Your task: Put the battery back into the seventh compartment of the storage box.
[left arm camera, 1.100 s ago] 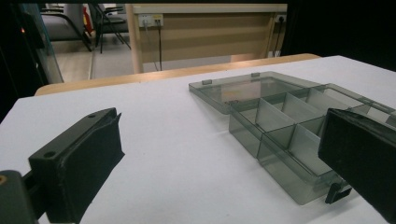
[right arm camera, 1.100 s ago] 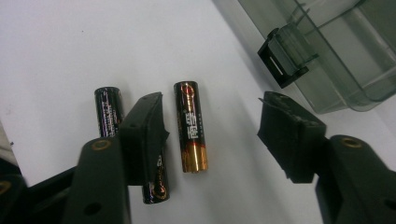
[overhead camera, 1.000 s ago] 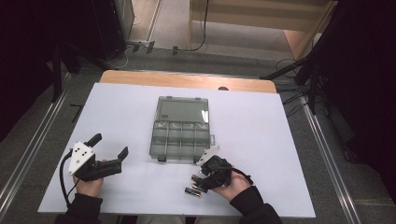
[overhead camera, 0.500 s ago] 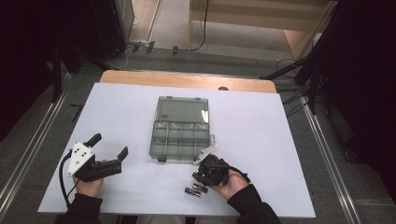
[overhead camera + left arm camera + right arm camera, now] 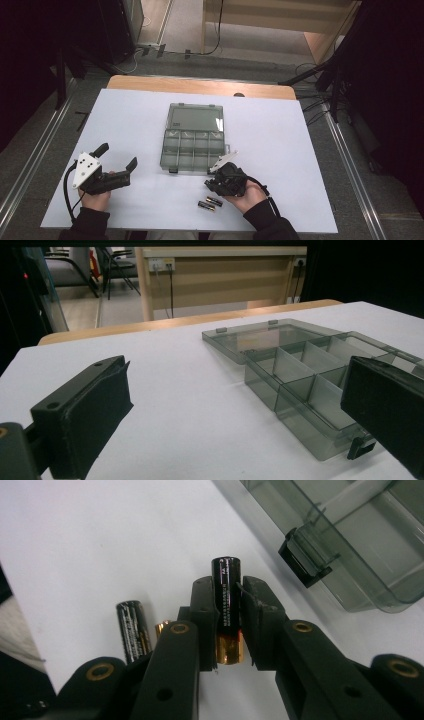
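Right gripper view: battery point(image 5: 226, 605) lengthwise between jaws

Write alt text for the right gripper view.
The right claw is shut on a black and copper battery over the white table. Two more batteries lie to its left, and the clear compartment box, with its black latch, sits at upper right.

**Materials and finishes**

A clear, smoky, glossy plastic box point(image 5: 195, 142) is seen on a smooth matt white table point(image 5: 280, 150). Matt black plastic jaws are closed on a glossy black battery point(image 5: 226, 597) with a shiny copper-coloured end.
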The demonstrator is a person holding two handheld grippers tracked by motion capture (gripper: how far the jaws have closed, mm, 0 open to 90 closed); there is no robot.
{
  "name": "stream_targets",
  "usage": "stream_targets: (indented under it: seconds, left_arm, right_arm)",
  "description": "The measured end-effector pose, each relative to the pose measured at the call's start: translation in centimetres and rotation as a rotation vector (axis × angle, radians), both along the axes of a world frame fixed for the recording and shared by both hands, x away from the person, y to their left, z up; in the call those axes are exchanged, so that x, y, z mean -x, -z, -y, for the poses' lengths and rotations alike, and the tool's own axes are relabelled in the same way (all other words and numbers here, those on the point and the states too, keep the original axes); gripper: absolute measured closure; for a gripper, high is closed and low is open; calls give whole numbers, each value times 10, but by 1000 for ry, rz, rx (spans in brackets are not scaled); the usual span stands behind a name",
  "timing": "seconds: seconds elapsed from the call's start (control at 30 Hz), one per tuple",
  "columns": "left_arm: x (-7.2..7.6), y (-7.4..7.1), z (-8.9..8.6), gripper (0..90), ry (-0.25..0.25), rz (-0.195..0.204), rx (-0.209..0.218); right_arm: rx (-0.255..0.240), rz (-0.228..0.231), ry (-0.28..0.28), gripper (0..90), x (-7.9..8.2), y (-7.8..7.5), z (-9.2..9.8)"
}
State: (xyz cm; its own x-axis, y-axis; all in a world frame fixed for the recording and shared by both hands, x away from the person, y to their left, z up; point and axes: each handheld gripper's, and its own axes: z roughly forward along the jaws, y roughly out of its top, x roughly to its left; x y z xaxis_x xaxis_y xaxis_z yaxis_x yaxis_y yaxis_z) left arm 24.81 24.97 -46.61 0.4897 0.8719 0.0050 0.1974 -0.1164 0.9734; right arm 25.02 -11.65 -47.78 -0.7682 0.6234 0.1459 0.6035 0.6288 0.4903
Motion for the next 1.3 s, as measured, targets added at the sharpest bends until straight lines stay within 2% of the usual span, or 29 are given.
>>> stream_targets:
  seconds: [0.13, 0.17, 0.2, 0.27, 0.37, 0.47, 0.53, 0.57, 0.6, 0.63, 0.67, 0.8, 0.83, 0.87, 1.0, 1.1, 1.17, 1.2, 1.23, 1.3]
  left_arm:
    - [0, 0, 0, 0, 0, -2, 0]
    - [0, 0, 0, 0, 0, -2, 0]
    - [0, 0, 0, 0, 0, -1, 3]
    - [0, 0, 0, 0, 2, -1, 6]
    - [0, 0, 0, 0, 2, -1, 11]
    - [0, 0, 0, 0, 3, 1, 15]
    - [0, 0, 0, 0, 5, 1, 16]
    - [-1, -1, 1, 0, 9, -1, 20]
    - [-1, -1, 1, 0, 9, -1, 20]
    - [-1, -1, 2, 0, 11, -1, 25]
    - [-1, -1, 2, 0, 11, -1, 25]
    - [-1, 0, 3, 0, 19, 0, 32]
    - [-1, 0, 3, 0, 19, 0, 32]
    - [-1, 0, 3, 0, 22, -1, 35]
    - [-2, 0, 4, 0, 28, -2, 37]
    - [-2, 0, 4, 0, 30, -2, 39]
    - [-2, -1, 4, 0, 30, -1, 41]
    - [-1, -1, 4, 0, 29, 0, 44]
    - [-1, -1, 4, 0, 30, 0, 43]
    - [-1, -1, 4, 0, 32, 1, 41]
  right_arm:
    - [-55, -8, 26, 779, -2, -3, 4]
    - [-55, -8, 26, 779, -2, -3, 4]
    - [-96, -10, 44, 779, -5, -6, 6]
    - [-128, -5, 69, 779, -7, -10, 8]
    - [-157, 8, 104, 779, -10, -13, 9]
    - [-186, 6, 143, 779, -13, -15, 9]
    - [-205, -2, 150, 779, -15, -15, 9]
    - [-245, -12, 169, 779, -20, -15, 8]
    - [-245, -12, 169, 779, -20, -15, 8]
    - [-281, -21, 187, 779, -24, -15, 7]
    - [-281, -21, 187, 779, -24, -15, 7]
    - [-368, -40, 257, 780, -34, -15, 2]
    - [-368, -40, 257, 780, -34, -15, 2]
    - [-409, -58, 309, 780, -38, -13, 0]
    - [-468, -83, 410, 779, -43, -11, -1]
    - [-512, -121, 471, 779, -45, -8, -3]
    - [-519, -124, 486, 779, -45, -7, -4]
    - [-528, -131, 531, 779, -46, -7, -5]
    - [-535, -134, 548, 779, -46, -7, -6]
    - [-540, -135, 560, 779, -47, -6, -6]
